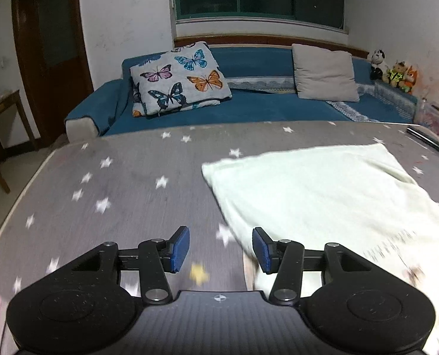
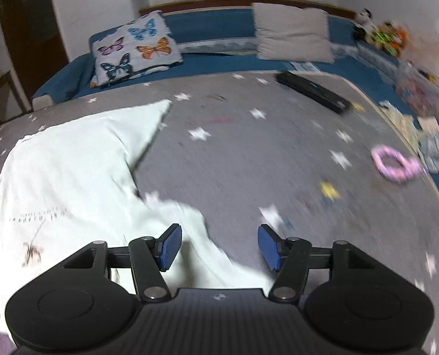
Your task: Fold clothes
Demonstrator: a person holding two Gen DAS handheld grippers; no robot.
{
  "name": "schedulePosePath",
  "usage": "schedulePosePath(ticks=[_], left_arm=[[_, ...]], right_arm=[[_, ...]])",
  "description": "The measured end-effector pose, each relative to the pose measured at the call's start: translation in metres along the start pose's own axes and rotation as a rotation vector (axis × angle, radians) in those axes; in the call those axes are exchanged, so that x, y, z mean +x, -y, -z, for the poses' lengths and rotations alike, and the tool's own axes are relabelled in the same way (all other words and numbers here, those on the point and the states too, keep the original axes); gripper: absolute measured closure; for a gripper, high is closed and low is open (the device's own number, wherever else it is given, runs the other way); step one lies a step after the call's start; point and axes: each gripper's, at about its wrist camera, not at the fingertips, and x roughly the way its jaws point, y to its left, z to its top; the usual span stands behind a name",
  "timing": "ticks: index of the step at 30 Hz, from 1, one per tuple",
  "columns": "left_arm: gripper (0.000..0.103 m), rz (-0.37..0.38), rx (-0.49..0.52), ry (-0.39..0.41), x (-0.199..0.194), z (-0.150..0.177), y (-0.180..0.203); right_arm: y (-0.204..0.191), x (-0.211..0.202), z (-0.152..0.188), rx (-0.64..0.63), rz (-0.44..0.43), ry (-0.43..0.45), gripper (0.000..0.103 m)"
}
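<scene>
Both hand-held grippers, left (image 1: pixel 221 250) and right (image 2: pixel 219 247), stood partly open and empty above the pale green garment (image 1: pixel 323 195), which lay spread across the right half of the left wrist frame and the left half of the right. Soft, light and limp, the cloth would likely handle best pinched at a hem or corner. Beneath it stretched the grey star-printed tabletop (image 1: pixel 116 183), a black remote (image 2: pixel 312 91) near its far edge; a blue sofa (image 1: pixel 249 109) with a butterfly cushion (image 1: pixel 179 78) sat beyond.
</scene>
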Motion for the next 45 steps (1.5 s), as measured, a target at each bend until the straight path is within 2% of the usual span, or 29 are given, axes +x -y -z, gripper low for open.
schedulePosePath(ticks=[7,9,12,15,17,19,22,23,24,26,27,29,30,34,38,41,45], left_arm=[[0.048,0.068,-0.081,-0.036,-0.038,0.045,0.000],[0.042,0.091,-0.081,-0.038,-0.046,0.055,0.006],[0.039,0.101,-0.070,-0.045,-0.050,0.067,0.018],[0.039,0.095,-0.056,-0.053,-0.051,0.076,0.030],[0.041,0.100,-0.059,-0.061,-0.048,0.079,0.034],[0.049,0.110,-0.070,-0.063,-0.048,0.083,0.035],[0.054,0.123,-0.075,-0.061,-0.051,0.088,0.035],[0.060,0.118,-0.073,-0.061,-0.051,0.089,0.036],[0.075,0.112,-0.071,-0.061,-0.051,0.090,0.037],[0.094,0.109,-0.085,-0.067,-0.050,0.092,0.035],[0.097,0.107,-0.093,-0.065,-0.050,0.092,0.033],[0.100,0.098,-0.108,-0.055,-0.054,0.091,0.029],[0.100,0.094,-0.114,-0.044,-0.058,0.090,0.027],[0.100,0.096,-0.150,0.015,-0.087,0.081,0.011],[0.100,0.115,-0.199,0.044,-0.115,0.074,-0.009],[0.100,0.086,-0.225,0.018,-0.119,0.077,-0.021],[0.098,0.006,-0.210,-0.098,-0.098,0.093,-0.028]], right_arm=[[0.029,-0.018,0.042,0.124,0.003,0.004,0.045],[0.033,-0.021,0.049,0.143,-0.002,0.006,0.045],[0.034,-0.023,0.055,0.164,-0.010,0.011,0.046],[0.032,-0.025,0.058,0.176,-0.016,0.021,0.049],[0.030,-0.027,0.060,0.183,-0.024,0.026,0.057],[0.029,-0.028,0.062,0.191,-0.033,0.031,0.060],[0.028,-0.031,0.066,0.206,-0.043,0.038,0.060],[0.028,-0.031,0.067,0.210,-0.046,0.041,0.060],[0.027,-0.031,0.067,0.214,-0.049,0.044,0.062],[0.025,-0.031,0.068,0.221,-0.053,0.048,0.080],[0.024,-0.030,0.069,0.229,-0.063,0.046,0.084],[0.023,-0.031,0.070,0.233,-0.064,0.048,0.096],[0.022,-0.033,0.070,0.232,-0.059,0.053,0.098],[0.022,-0.053,0.071,0.241,-0.076,0.102,0.101],[0.023,-0.088,0.073,0.263,-0.147,0.154,0.102],[0.022,-0.108,0.081,0.250,-0.171,0.170,0.102],[0.025,-0.094,0.097,0.250,-0.161,0.100,0.096]])
